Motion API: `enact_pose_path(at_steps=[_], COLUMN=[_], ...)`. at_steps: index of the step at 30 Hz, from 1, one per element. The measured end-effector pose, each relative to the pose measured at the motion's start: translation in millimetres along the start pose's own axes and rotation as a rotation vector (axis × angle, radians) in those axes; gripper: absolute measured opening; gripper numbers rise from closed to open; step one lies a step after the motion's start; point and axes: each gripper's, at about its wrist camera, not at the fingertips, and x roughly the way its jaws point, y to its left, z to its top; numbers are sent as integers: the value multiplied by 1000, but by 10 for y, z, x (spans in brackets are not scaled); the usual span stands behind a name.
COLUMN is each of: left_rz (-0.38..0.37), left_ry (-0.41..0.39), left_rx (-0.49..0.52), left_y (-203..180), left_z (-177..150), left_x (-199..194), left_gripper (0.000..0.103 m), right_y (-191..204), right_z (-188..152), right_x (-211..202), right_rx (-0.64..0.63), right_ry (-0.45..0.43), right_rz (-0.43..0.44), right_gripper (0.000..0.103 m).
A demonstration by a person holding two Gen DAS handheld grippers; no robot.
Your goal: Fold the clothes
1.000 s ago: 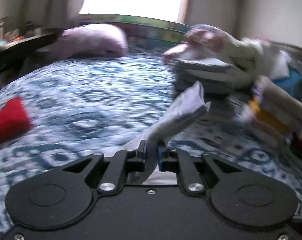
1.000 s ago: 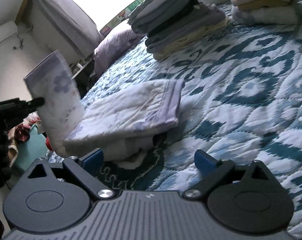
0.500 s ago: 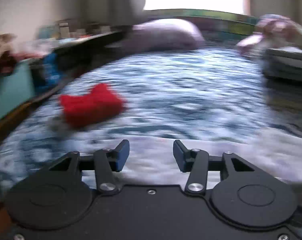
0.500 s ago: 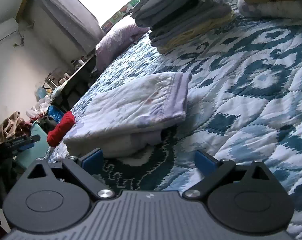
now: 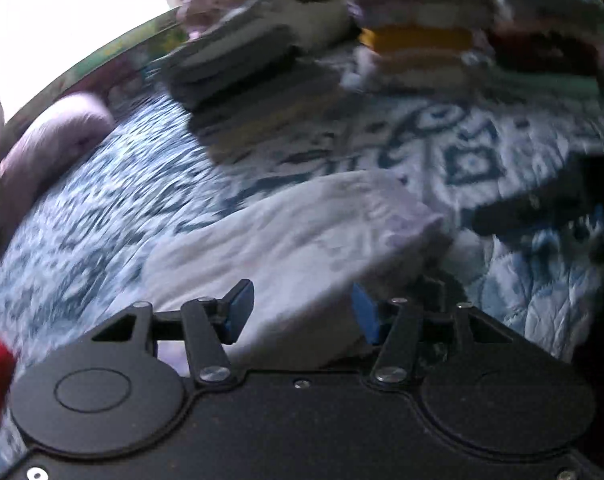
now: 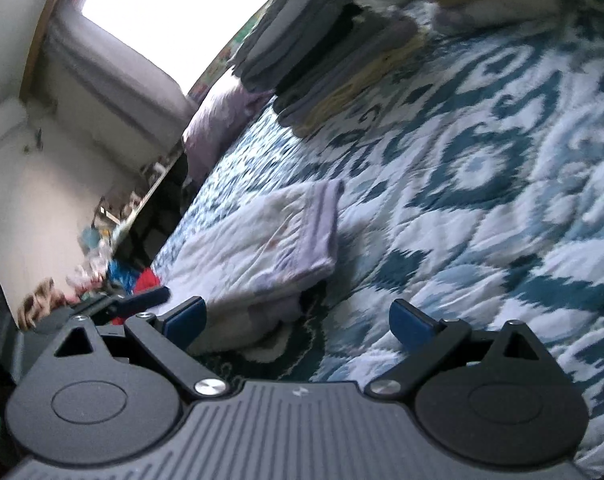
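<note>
pillow (image 6: 217,120) by window (image 6: 173,12) | blue-white quilt (image 6: 482,200) | shelf clutter (image 6: 101,236)

No words, numbers or brand names can be read; the small pale mark on the right gripper's (image 6: 297,322) ribbed body is illegible.

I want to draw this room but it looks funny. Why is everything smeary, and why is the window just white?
Left wrist view: motion blur smears the stacks of folded clothes and the quilt; only the left claw looks sharp. Right wrist view: milder blur, the folded lilac garment readable; the window is overexposed to plain white; the fisheye lens curves the bed edges.
</note>
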Motion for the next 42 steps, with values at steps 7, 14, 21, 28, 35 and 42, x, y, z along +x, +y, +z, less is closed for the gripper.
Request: enact_pose_path(at_steps=[7, 14, 21, 28, 35, 42], left_rz=[29, -18, 31, 79, 320, 334], left_ry=[42, -27, -186, -274, -94, -95], left_rx=[168, -114, -492, -855, -1216, -1168], left_y=[-201, 220, 971, 1794, 2354, 2350], left_z=[90, 111, -112, -778, -1893, -2080], left_x=[213, -6, -617, -1022, -926, -1075], left_gripper=[47, 10, 9, 8, 9, 26], right_y=[-67, 37, 104, 148, 192, 257], right_z=[41, -64, -107, -135, -163, -203], right_x=[-29, 58, 130, 210, 290, 332], right_rx=[41, 10, -17, -39, -61, -70], right_ry=[-12, 10, 27, 45, 62, 74], right_rz=[20, 30, 26, 6, -14, -27], right_gripper=[97, 97, 93, 85, 85, 85])
